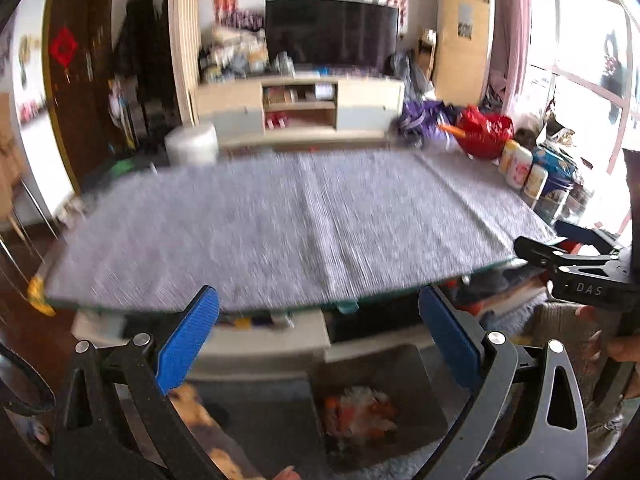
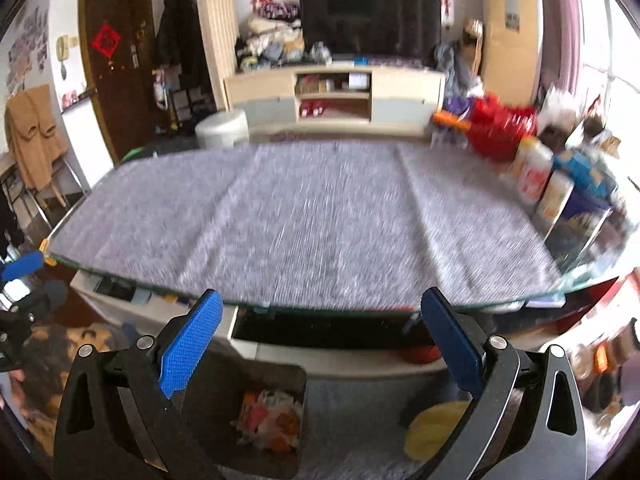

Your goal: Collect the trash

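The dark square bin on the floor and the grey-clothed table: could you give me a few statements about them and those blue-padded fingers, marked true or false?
1. The dark square bin holds crumpled white and orange trash. True.
2. The right gripper has its fingers clamped on a paper scrap. False: they stand wide apart, with nothing between them.
3. The grey-clothed table is bare across its middle. True.
4. The bin sits on top of the table. False: it is on the floor, below the near edge.
5. The left gripper is open. True.

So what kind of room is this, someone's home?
Most likely a lived-in living room: a TV on a low media cabinet, a cloth-covered coffee table, and coats hanging beside the door.
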The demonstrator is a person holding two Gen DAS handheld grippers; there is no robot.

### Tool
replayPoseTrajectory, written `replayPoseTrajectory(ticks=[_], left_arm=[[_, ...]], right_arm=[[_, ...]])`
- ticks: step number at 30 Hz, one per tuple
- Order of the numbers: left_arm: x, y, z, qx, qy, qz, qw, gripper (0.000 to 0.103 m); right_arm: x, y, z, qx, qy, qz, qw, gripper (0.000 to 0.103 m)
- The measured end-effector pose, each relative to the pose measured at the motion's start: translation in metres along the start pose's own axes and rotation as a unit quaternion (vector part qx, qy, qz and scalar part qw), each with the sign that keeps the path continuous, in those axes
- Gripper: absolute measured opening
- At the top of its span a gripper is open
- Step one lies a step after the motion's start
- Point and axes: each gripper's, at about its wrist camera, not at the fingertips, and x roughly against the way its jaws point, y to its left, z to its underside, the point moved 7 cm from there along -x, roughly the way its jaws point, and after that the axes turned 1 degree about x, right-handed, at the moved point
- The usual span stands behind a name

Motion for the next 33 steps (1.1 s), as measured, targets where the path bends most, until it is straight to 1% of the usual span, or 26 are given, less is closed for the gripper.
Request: replayPoseTrajectory(ticks=[1, 3, 4, 5, 7, 9, 12, 14, 17, 22, 25, 27, 30, 33], left_arm=[[0.009, -0.002, -0.009, -0.004, -0.014, -0.005, 0.9999, 0.095], [0.021, -0.004, -0.023, -0.009, -0.032, -0.003, 0.9994, 0.095], [0.029, -0.005, -0.036, -0.013, -0.05, -0.007, 0.9986, 0.095], [0.037, -0.005, -0.048, -0.014, -0.066, -0.014, 0.9977, 0.095], [0.047, -0.004, -0.065, -0.013, -0.089, -0.022, 0.9958, 0.095], [0.059, -0.004, -0.083, -0.007, -0.113, -0.023, 0.9933, 0.095], [0.07, -0.003, -0.101, -0.003, -0.136, -0.031, 0.9903, 0.095], [0.077, -0.004, -0.107, -0.002, -0.146, -0.038, 0.9886, 0.095], [0.085, -0.006, -0.11, -0.003, -0.157, -0.046, 0.9864, 0.095], [0.092, -0.014, -0.099, -0.016, -0.161, -0.071, 0.9843, 0.095], [0.098, -0.014, -0.093, -0.011, -0.166, -0.071, 0.9835, 0.095], [0.101, -0.012, -0.089, -0.009, -0.169, -0.077, 0.9825, 0.095], [0.105, -0.003, -0.087, 0.007, -0.176, -0.085, 0.9808, 0.095], [0.106, 0.0, -0.086, 0.013, -0.176, -0.08, 0.9811, 0.095]], right_arm=[[0.009, -0.003, -0.007, 0.0, -0.012, 0.006, 1.0, 0.1], [0.029, -0.007, -0.025, -0.017, -0.035, 0.001, 0.999, 0.1], [0.037, -0.008, -0.034, -0.023, -0.045, 0.0, 0.999, 0.1], [0.044, -0.008, -0.041, -0.023, -0.054, 0.003, 0.998, 0.1], [0.066, -0.008, -0.061, -0.012, -0.088, 0.015, 0.996, 0.1], [0.087, -0.007, -0.076, -0.004, -0.118, 0.025, 0.993, 0.1], [0.106, -0.009, -0.089, 0.004, -0.145, 0.038, 0.989, 0.1], [0.114, -0.011, -0.096, 0.001, -0.156, 0.039, 0.987, 0.1], [0.121, -0.013, -0.102, -0.012, -0.166, 0.039, 0.985, 0.1], [0.122, -0.009, -0.094, -0.029, -0.165, 0.025, 0.985, 0.1], [0.123, -0.005, -0.088, -0.024, -0.164, 0.031, 0.986, 0.1], [0.127, -0.003, -0.085, -0.019, -0.169, 0.035, 0.985, 0.1], [0.132, -0.003, -0.083, -0.023, -0.175, 0.039, 0.983, 0.1], [0.134, -0.002, -0.081, -0.023, -0.176, 0.037, 0.983, 0.1]])
